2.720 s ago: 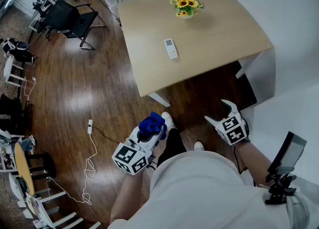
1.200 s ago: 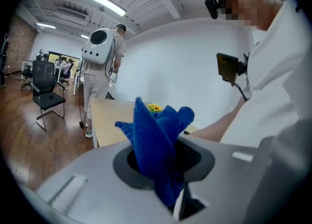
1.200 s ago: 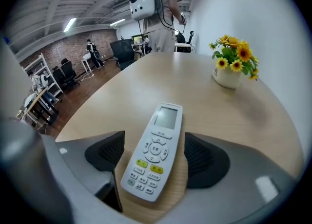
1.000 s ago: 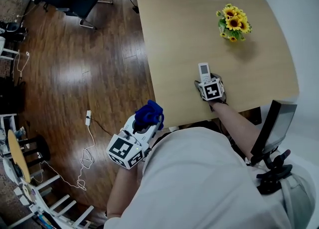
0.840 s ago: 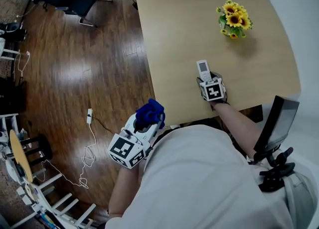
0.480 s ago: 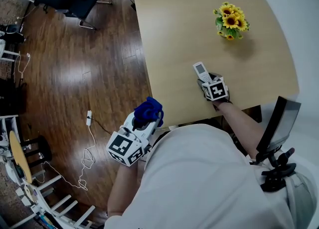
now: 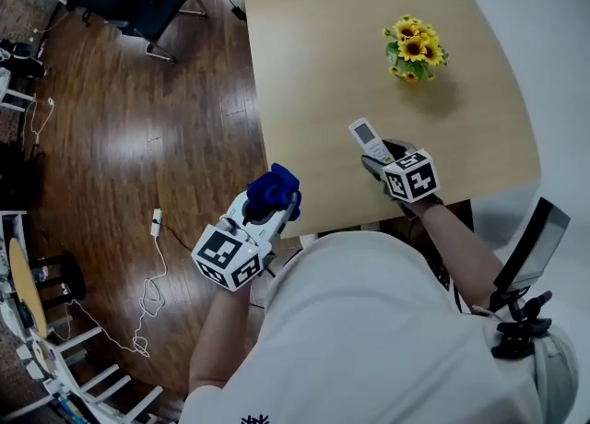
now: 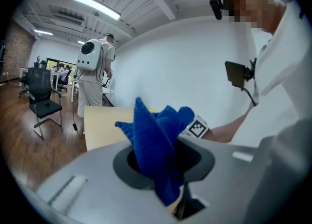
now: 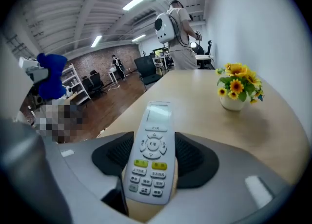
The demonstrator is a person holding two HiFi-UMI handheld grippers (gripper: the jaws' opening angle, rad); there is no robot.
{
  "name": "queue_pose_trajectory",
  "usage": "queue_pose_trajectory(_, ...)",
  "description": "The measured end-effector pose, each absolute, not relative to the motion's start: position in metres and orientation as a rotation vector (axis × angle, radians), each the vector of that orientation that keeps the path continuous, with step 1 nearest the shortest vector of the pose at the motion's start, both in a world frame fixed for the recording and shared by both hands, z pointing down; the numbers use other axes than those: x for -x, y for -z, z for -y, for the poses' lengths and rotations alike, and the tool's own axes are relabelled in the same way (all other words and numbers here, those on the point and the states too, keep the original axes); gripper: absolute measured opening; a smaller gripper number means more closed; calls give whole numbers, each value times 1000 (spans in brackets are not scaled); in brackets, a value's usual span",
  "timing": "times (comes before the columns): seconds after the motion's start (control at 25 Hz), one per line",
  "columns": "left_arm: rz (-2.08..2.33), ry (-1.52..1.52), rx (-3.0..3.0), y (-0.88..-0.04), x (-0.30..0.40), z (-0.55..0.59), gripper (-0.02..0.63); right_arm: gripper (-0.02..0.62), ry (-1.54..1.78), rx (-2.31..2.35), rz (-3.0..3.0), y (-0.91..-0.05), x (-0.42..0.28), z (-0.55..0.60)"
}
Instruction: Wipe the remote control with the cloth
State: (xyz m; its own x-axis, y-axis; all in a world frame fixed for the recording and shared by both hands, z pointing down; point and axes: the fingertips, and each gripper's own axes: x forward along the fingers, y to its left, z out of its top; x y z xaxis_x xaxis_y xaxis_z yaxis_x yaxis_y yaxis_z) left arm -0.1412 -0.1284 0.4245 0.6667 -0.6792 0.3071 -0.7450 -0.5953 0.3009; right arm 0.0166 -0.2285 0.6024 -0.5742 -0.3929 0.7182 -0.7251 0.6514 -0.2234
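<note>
Over the near part of the table, the right gripper is clamped on the button end of the remote, held off the tabletop. The left gripper, off the table's near-left edge, pinches the blue cloth. Risk: with only the lower end gripped, a hard wipe on the free screen end could lever or twist the remote loose. Its long axis runs along the jaws, buttons up, with the screen end pointing away from the person.

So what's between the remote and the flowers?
Nothing: only bare tabletop separates the remote from the flowers, clearest in the head view.
</note>
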Motion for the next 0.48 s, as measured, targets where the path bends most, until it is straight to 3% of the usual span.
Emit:
queue_pose_trajectory(0.24, 1070, -201, -2557, -408, 114, 137, 109, 265, -532, -781, 2311, -540, -19, 209)
queue_pose_trajectory(0.48, 903, -193, -2707, -367, 44, 154, 109, 264, -331, -671, 2306, -497, -17, 185)
